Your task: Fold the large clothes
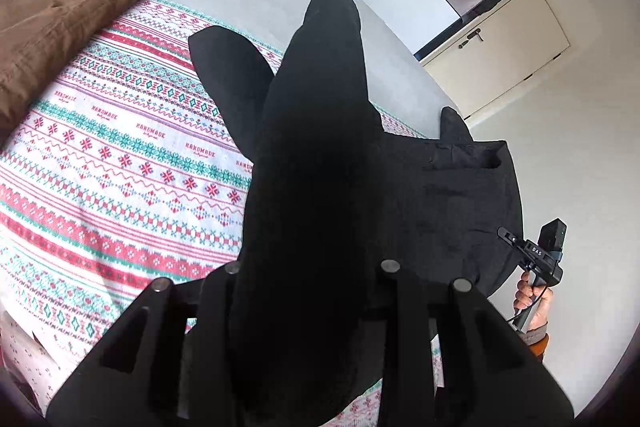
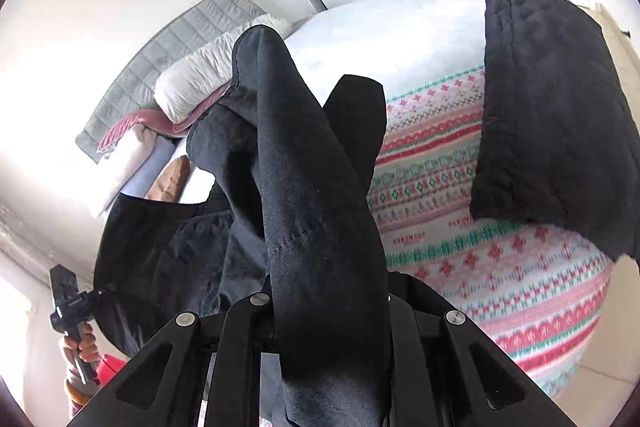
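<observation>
Above patterned bedspread (image 1: 120, 155) (bare mid-bed): black garment (image 1: 320, 167), both grippers.

Two grippers (image 1: 316, 131) (image 2: 304, 131) — one black garment (image 1: 460, 195), two pillows (image 2: 200, 83).

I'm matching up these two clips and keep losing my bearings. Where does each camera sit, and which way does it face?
Left wrist: on the left gripper, looking down its fingers over the patterned bedspread toward the wardrobe; the person's other hand shows at right.
Right wrist: on the right gripper, facing the pillows; the opposite hand shows at lower left.
Shared: the black garment clamped in both, and the bedspread.
</observation>
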`<state>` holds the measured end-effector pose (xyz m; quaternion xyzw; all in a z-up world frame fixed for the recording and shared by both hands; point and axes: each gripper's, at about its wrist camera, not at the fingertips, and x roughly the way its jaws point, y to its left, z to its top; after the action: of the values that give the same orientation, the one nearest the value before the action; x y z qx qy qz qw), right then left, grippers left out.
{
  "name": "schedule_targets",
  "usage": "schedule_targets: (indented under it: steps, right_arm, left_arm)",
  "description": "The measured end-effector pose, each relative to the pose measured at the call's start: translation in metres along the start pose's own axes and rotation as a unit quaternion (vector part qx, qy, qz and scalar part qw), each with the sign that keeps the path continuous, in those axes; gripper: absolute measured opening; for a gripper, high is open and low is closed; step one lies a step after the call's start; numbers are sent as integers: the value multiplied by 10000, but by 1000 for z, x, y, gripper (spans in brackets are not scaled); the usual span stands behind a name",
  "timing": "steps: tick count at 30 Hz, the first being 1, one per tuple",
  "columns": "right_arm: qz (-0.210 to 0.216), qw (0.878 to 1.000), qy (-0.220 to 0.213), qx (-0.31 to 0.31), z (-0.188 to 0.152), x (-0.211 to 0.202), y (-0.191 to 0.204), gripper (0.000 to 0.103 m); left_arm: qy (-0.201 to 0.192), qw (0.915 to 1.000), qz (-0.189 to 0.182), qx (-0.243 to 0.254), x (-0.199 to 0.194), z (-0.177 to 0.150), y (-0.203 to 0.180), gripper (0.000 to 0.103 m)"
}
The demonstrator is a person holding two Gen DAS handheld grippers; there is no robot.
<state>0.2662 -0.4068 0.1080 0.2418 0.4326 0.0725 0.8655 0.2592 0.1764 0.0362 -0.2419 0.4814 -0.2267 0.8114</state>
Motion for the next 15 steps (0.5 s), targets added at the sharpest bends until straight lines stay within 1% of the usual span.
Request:
schedule_targets:
  steps: [3,6,8,10,11,12,13,14,15]
  right_arm:
    - [72,9998,127,-108,-30,-27,3,16]
    - [174,9994,262,-153,-65,-48,2,16]
    - [220,9989,378,-144,-88,-57,-5,17]
    - [202,9984,524,-64,-109,-52,-15,17]
    - [129,9981,608,-3,-117,-45,-22,19]
    - [26,9976,689,19,-127,-37,-29,20]
    - [-135,9967,803,6,-134,-25,-36,24]
    - [-337,9952,922,-24,-141,-16,-44,31]
    - [-488,9936,1021,-16,-146,-7,-50,34]
  left_arm:
    - [100,9998,-141,-70,-31,-31,5,32]
    - [246,9993,-208,-169,-48,-62,16,33]
    - [378,9990,-167,-174,-53,-83,27,34]
    - [552,9981,-61,-248,-45,-99,43,38]
    - [680,9973,51,-266,-36,-107,52,42]
    - [810,9960,254,-270,-26,-115,62,47]
    - [939,9936,556,-294,-14,-122,71,49]
    - [1090,9900,837,-323,-3,-130,80,56]
    - [1202,9867,1028,-362,6,-134,87,62]
